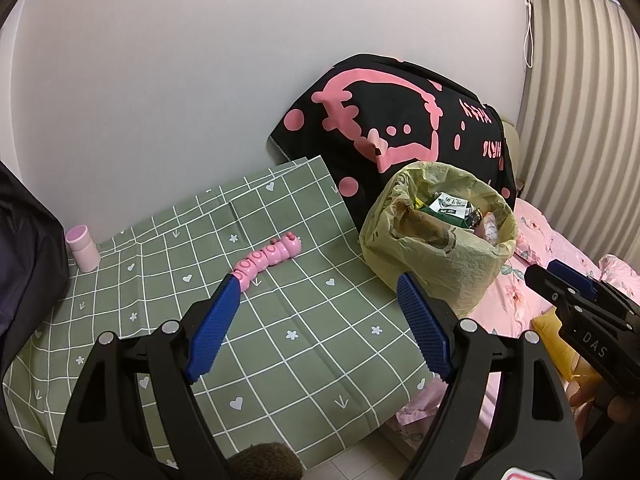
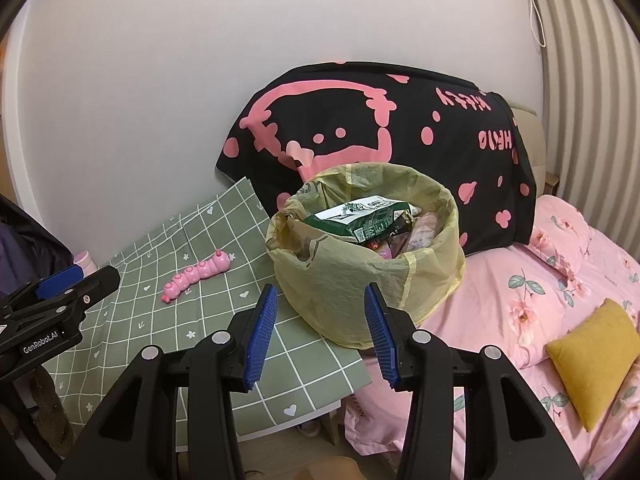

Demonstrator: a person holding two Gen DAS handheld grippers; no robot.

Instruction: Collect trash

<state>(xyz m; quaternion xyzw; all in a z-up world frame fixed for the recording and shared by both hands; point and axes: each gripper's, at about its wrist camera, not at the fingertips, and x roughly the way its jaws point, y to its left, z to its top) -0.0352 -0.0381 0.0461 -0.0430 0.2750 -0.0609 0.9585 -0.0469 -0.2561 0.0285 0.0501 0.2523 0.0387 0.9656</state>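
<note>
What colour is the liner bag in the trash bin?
Pale, see-through yellow. The liner bag shows best in the right wrist view, folded over the bin's rim.

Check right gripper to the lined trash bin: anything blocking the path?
Nothing visible. The right gripper has open, empty jaws aimed at the trash bin, only bare green cloth between. The pink caterpillar toy lies off to the left.
</note>
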